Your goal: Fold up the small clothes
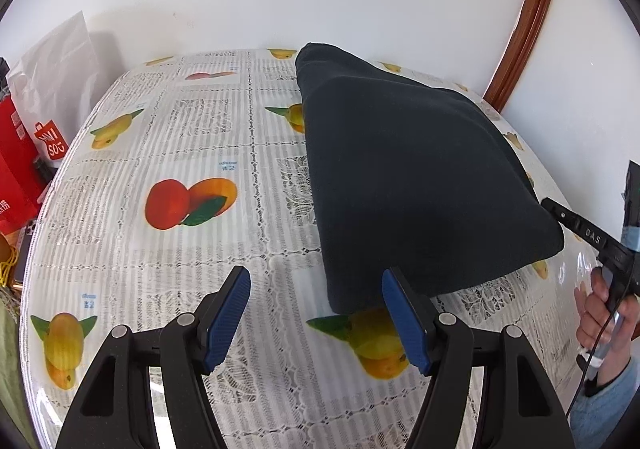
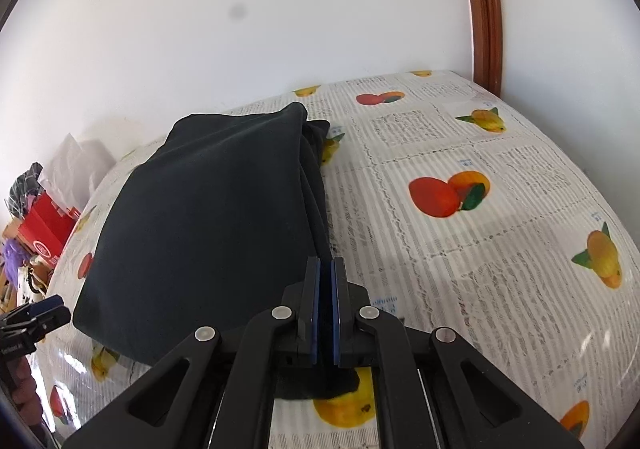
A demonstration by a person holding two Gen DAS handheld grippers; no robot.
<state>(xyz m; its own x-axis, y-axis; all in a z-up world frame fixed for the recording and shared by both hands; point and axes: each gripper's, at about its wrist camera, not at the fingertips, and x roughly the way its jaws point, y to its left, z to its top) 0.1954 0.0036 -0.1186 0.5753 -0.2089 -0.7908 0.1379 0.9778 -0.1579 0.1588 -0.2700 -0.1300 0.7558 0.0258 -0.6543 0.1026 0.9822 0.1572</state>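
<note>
right gripper (image 2: pixel 325 269) pinched tight on the dark cloth (image 2: pixel 208 217) at its near corner. left gripper (image 1: pixel 316 289) gapes empty beside the near edge. advise lifting that corner slowly, keeping layers aligned.

A home: fruit-print tablecloth (image 1: pixel 168 177), shopping bags (image 1: pixel 52 97), wooden door frame (image 2: pixel 486 9)

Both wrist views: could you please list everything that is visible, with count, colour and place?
dark folded fabric garment: one, near-black, lying on the table
fruit-print plastic tablecloth: one, white with red and yellow fruit, covering the table
white plastic shopping bag: one, white with red logo, beside the table's edge
red cardboard box: one, red, beside the bag
brown wooden frame: one, brown, on the wall
left gripper: one, black with blue pads, jaws open, empty
right gripper: one, black, jaws shut at the garment's near corner
hand: one, holding the right gripper
</note>
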